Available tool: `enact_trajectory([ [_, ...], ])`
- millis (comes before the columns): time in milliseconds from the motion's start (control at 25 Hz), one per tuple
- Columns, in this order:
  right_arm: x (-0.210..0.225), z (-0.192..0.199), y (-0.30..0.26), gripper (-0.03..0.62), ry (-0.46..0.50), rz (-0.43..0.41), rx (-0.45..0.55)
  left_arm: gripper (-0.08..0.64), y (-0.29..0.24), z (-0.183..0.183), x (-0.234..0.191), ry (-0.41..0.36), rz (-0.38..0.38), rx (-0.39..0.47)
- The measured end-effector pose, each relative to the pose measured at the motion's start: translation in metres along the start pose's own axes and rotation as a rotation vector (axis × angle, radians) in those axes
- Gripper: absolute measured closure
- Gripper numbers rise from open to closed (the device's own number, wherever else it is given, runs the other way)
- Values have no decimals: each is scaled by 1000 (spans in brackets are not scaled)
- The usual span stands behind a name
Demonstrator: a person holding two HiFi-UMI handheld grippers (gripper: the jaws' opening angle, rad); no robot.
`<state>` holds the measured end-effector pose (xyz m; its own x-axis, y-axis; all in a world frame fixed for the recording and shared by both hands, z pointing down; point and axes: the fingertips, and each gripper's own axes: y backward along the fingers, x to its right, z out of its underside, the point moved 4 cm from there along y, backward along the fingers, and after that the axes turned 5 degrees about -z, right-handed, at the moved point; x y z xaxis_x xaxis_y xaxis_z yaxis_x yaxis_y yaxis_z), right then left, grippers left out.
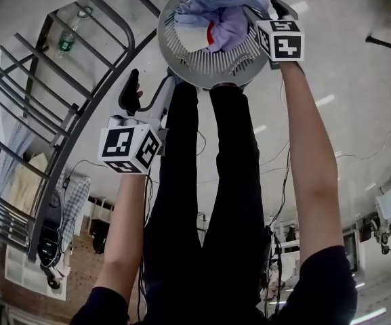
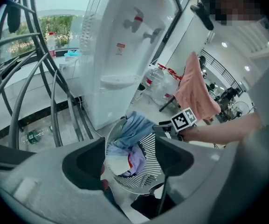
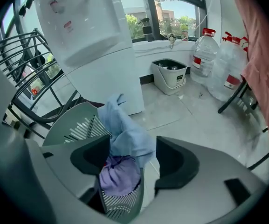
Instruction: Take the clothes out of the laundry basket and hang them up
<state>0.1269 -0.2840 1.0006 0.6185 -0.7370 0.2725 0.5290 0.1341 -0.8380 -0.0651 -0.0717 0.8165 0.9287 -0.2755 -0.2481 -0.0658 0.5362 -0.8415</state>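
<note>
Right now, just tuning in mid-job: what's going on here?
A person stands over the round grey slatted laundry basket, a tool in each hand. The right tool is down at the basket with the light blue garment between its open jaws, not clamped. The left tool hovers short of the basket, open and empty. A lilac garment lies underneath, and a pink garment hangs nearby.
</note>
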Motion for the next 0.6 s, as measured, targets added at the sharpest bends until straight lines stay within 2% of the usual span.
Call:
enact_trajectory([
  [320,6,5,-4,484,7,103,-26,236,5,5,-17,14,-25,-4],
  [600,-3,1,17,555,70,142,13,236,8,6,-16,17,-20,-10],
])
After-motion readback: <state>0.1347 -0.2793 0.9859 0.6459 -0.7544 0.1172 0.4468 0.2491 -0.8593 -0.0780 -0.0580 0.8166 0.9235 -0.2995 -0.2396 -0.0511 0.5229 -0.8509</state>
